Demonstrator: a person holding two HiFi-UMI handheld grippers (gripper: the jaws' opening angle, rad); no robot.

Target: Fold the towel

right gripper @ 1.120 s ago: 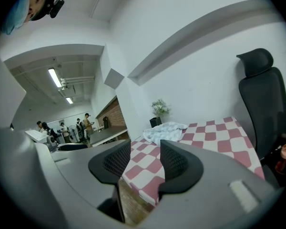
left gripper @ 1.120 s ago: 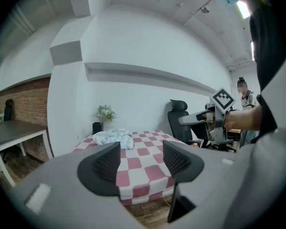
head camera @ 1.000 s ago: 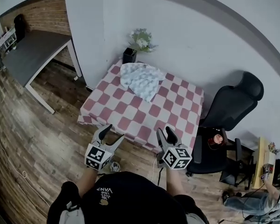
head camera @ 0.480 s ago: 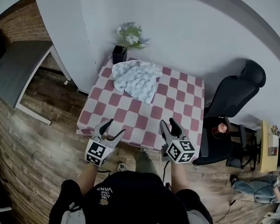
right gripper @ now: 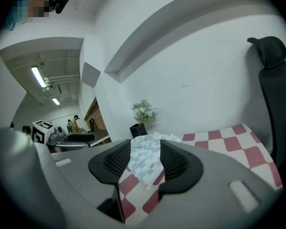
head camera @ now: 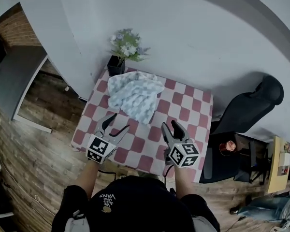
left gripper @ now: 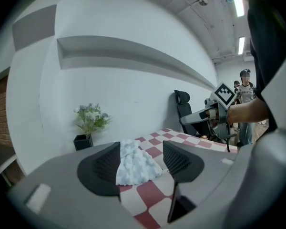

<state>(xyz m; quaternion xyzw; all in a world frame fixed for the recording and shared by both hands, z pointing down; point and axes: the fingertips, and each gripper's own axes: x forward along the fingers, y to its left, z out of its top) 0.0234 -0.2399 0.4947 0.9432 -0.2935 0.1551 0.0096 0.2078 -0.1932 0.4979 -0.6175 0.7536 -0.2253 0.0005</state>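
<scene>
nearest, the two hard cubes with black-and-white square markers (head camera: 100, 150) ride on grey plastic bodies. the left gripper (head camera: 118, 122) holds its ribbed black pads wide apart on nothing. the right gripper (head camera: 169, 125) is parted too, somewhat narrower, also empty. both hang over the near edge of the table (head camera: 183, 105), which is square and draped in a smooth red-and-white checked cloth. further in, towards the back left corner, lies the towel (head camera: 135, 94): pale blue-white, soft and puffy with a waffled surface, crumpled into a loose heap and well apart from both pairs of pads. behind it stand a square black pot (head camera: 116, 65) of small pale flowers and the plain white wall. a black office chair (head camera: 251, 108) sits to the right.

a second ago both grippers were over the wooden floor short of the table; the jaw gaps look unchanged.
</scene>
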